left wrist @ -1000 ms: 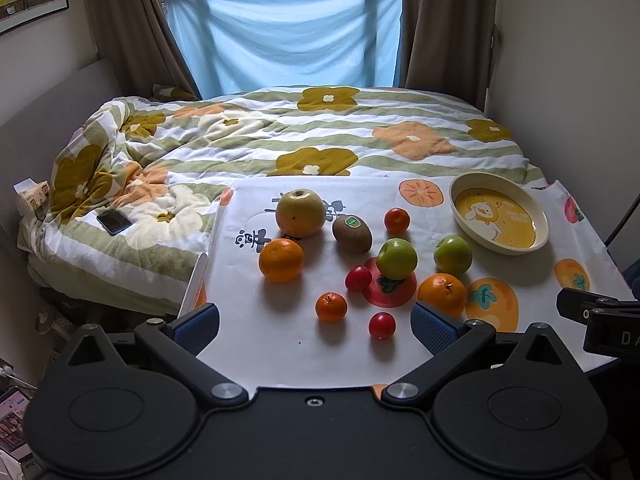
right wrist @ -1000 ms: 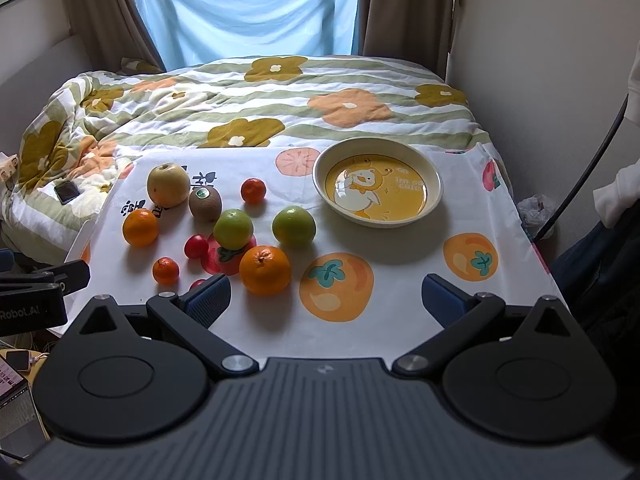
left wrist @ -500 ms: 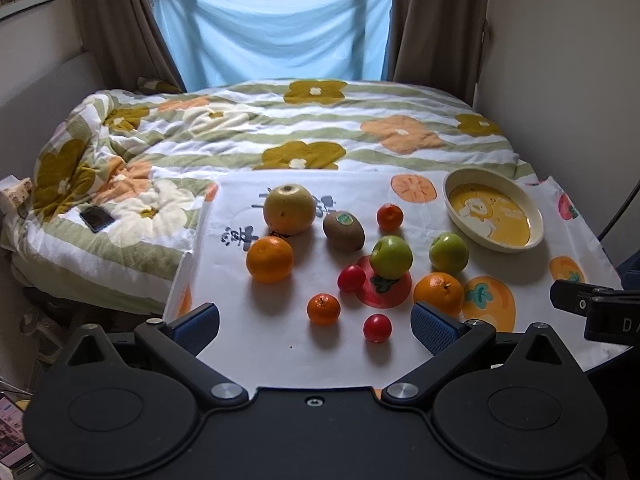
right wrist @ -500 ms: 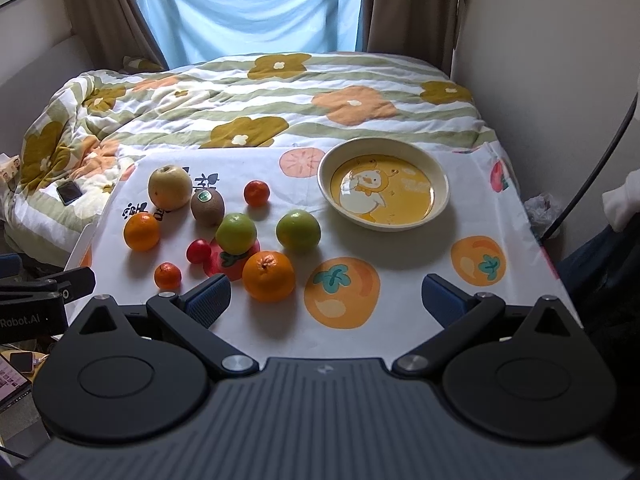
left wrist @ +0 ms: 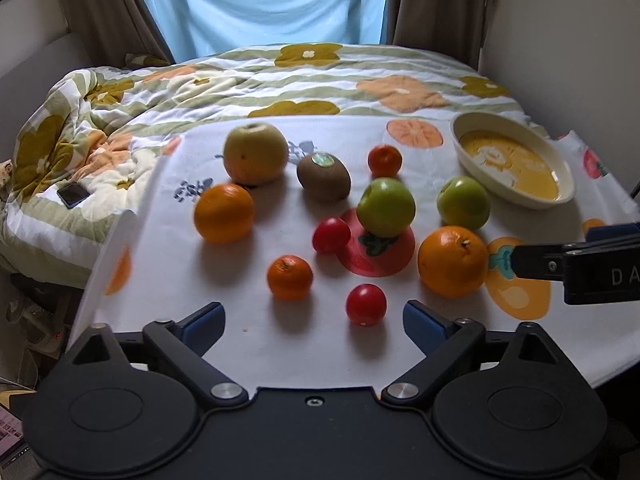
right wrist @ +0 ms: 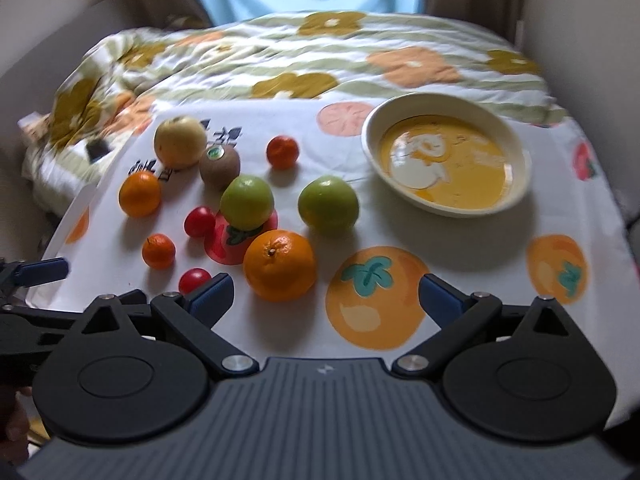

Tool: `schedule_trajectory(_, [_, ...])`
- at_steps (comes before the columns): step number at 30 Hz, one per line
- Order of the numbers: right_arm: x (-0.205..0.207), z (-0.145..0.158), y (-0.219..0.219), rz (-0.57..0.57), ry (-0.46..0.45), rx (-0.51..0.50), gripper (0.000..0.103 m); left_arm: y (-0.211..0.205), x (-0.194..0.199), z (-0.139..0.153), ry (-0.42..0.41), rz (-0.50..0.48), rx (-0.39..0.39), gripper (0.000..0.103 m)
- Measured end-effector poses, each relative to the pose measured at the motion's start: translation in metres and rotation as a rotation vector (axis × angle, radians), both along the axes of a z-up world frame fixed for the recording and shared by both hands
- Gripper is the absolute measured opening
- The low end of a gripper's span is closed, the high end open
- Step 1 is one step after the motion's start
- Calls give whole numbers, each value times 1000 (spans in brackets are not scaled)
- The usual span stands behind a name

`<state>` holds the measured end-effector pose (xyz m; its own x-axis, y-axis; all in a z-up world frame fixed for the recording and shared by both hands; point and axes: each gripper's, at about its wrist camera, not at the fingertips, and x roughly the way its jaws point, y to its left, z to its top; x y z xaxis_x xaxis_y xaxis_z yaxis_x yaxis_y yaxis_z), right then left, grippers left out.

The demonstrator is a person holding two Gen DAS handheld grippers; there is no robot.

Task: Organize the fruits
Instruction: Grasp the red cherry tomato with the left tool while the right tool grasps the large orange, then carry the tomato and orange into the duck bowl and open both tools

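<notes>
Several fruits lie on a fruit-print cloth [left wrist: 256,344]: a yellow pear [left wrist: 255,153], a kiwi [left wrist: 324,176], two green apples [left wrist: 385,207] [left wrist: 463,202], two oranges [left wrist: 224,213] [left wrist: 453,261], small tangerines [left wrist: 289,277] [left wrist: 385,160] and red tomatoes [left wrist: 366,304] [left wrist: 330,234]. A cream bowl [right wrist: 516,152] with a yellow duck print stands at the back right. My left gripper [left wrist: 313,320] is open, just short of the near tomato. My right gripper [right wrist: 325,294] is open, with the big orange [right wrist: 279,265] just ahead of its left finger.
The cloth covers a small table at the foot of a bed with a flowered quilt [left wrist: 280,80]. A phone [left wrist: 73,195] lies on the quilt at the left. A wall [left wrist: 560,40] is close on the right. The right gripper shows in the left wrist view [left wrist: 576,264].
Both grippers have moved forward and lower towards the fruits, which look larger now. Both stay open. No fruit has moved.
</notes>
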<state>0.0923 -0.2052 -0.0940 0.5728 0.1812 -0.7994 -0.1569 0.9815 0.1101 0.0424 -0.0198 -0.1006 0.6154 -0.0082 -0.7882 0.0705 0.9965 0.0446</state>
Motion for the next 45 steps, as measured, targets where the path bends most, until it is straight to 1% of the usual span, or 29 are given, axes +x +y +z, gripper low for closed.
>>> schedule_trajectory(2, [11,-12,-4,42,12,16,103,-7,5,-12,5,10,10,94])
schedule_trajectory(4, [19,-21,-7,73,19,35,103,-13,10,-23,16,13,13,88])
schedule_trajectory(8, [30,-34,-11,105,43,97,103,-25,14,-41,29,18,36,79])
schedule_trajectory(9, [32,-37,-12,112,49,112,103,-27,15,-44,28,19,42,74])
schedule_trajectory(11, [35,-40,-11,126,57,136,103,-31,16,-48,23,25,51,71])
schedule_trajectory(13, [37,-44,-11,141,62,151,103,-33,18,-51,18,34,52,64])
schedule_trajectory(15, [41,-47,-9,158,65,158,103,-36,21,-53,10,40,53,63])
schedule_trajectory(16, [42,-48,-9,167,68,162,103,-37,22,-53,3,40,55,61])
schedule_trajectory(17, [44,-50,-8,174,69,165,103,-39,24,-54,-1,39,58,58])
schedule_trajectory(18, [45,-51,-8,180,70,167,103,-40,24,-54,0,37,61,52])
schedule_trajectory(19, [46,-52,-7,185,72,169,103,-40,25,-55,-2,34,56,47])
schedule_trajectory(20, [47,-54,-7,189,74,171,102,-41,26,-54,-4,31,52,46])
schedule_trajectory(22, [48,-56,-6,198,80,179,100,-42,25,-54,-4,24,45,36])
schedule_trajectory(36, [56,-66,7,243,108,194,91,-47,20,-54,-3,13,83,34])
schedule_trajectory(39, [55,-67,10,257,94,174,83,-48,17,-53,-1,15,84,34])
schedule_trajectory(40, [54,-66,11,272,88,176,76,-48,17,-53,0,16,84,34])
schedule_trajectory(45, [53,-63,8,270,88,179,75,-50,15,-45,-5,22,86,34])
